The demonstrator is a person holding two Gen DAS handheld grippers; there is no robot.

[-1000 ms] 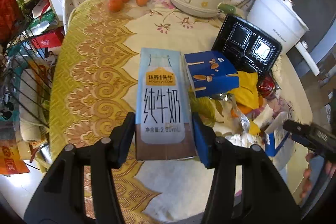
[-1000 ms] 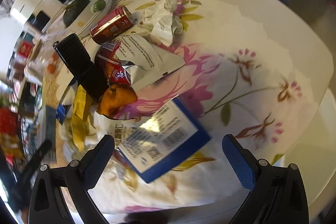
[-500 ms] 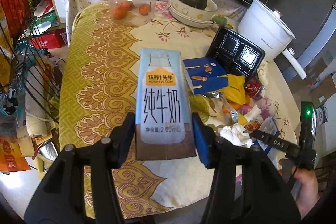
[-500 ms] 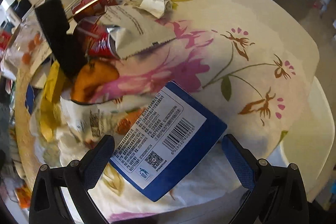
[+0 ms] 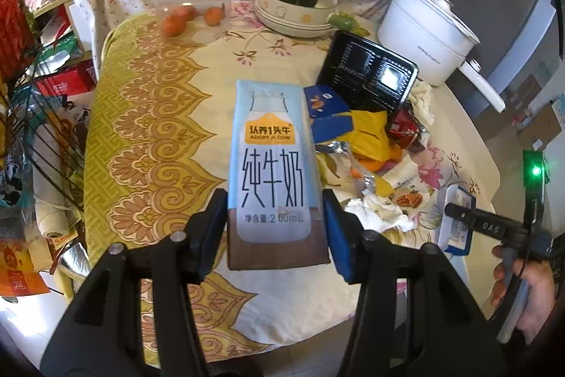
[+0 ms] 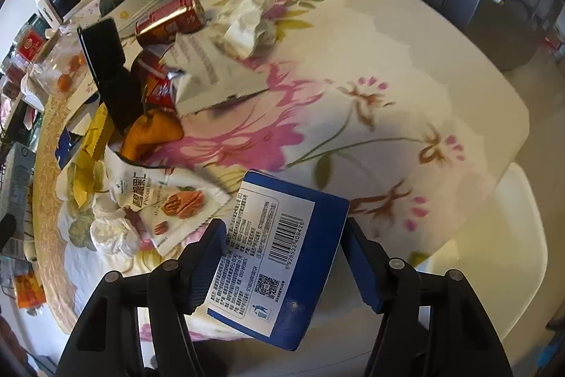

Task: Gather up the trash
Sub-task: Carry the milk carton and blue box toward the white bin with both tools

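Left gripper: we see our left gripper clamped on the lower part of a tall light-blue milk carton with a brown base, one blue pad on each side, the carton upright and lifted above the surface.

Right gripper: our right gripper has just been closing, and a flat blue box with a white barcode label lies between its jaws. The left pad touches the box's label edge; on the right we see a small gap at the blue edge, so we cannot tell that it is gripped.

Blue box position: near the surface's front edge, tilted, just beside a white pecan snack pouch.

Same box from the left wrist: it shows at the far right, under the black gripper arm held by a hand.

Trash pile: a crumpled white tissue, a yellow wrapper, an orange peel-like scrap, a torn white foil bag, two red drink cans and a black plastic tray lie close together on the flowered cloth.

Further trash: a second blue almond box lies just behind the milk carton, touching the yellow wrapper.

Background: a white electric cooking pot stands at the surface's far side, and a stack of cream bowls holding a dark green squash sits beside it.
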